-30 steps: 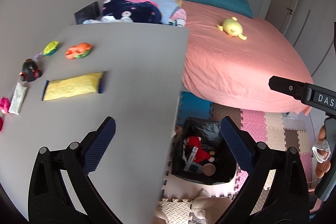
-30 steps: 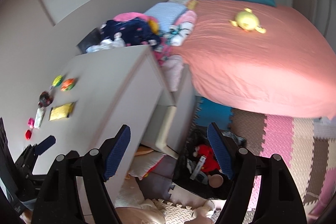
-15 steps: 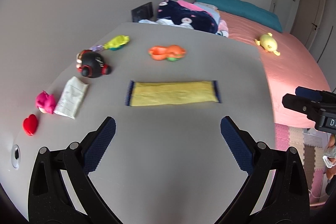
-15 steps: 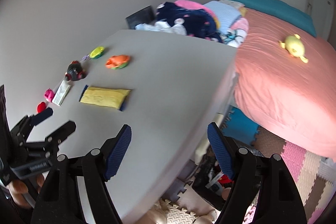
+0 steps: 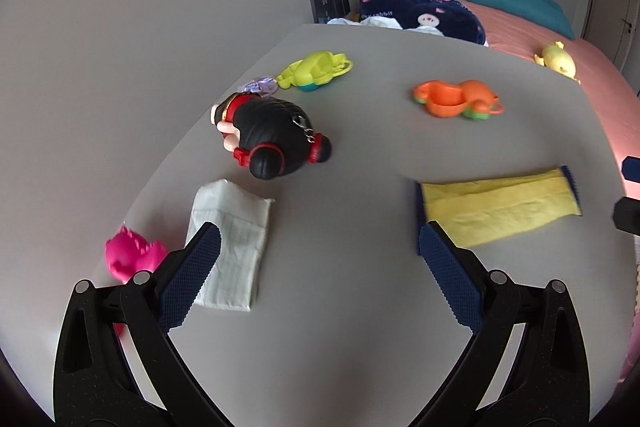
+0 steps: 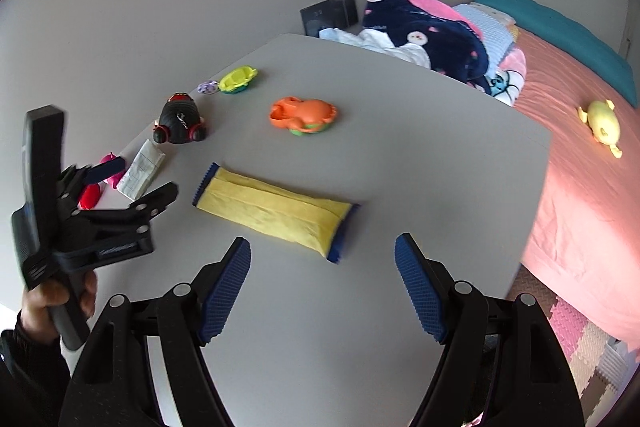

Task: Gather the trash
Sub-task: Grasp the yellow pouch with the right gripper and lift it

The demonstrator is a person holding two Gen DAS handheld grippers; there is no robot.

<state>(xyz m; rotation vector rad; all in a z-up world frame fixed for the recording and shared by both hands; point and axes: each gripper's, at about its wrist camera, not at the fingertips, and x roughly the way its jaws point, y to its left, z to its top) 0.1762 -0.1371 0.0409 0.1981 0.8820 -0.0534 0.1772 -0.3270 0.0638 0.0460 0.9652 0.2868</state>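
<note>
A yellow wrapper with blue ends (image 5: 496, 211) (image 6: 276, 213) lies flat on the grey table (image 5: 360, 327). A white folded paper packet (image 5: 230, 247) (image 6: 140, 171) lies to its left. My left gripper (image 5: 316, 275) is open and empty just above the table, its left finger over the packet's near edge; it also shows in the right wrist view (image 6: 136, 179). My right gripper (image 6: 322, 287) is open and empty, above the table just short of the yellow wrapper.
Toys lie on the table: a black-haired doll head (image 5: 272, 139), an orange toy (image 5: 456, 103), a yellow-green toy (image 5: 316, 69), a pink toy (image 5: 128, 259), a red heart (image 6: 90, 197). A pink bed (image 6: 580, 163) with a yellow plush (image 6: 602, 125) stands right.
Both grippers swung left, away from the floor bin beside the bed, and came over the table. The left one moved closer to the white packet. Both stayed open.
</note>
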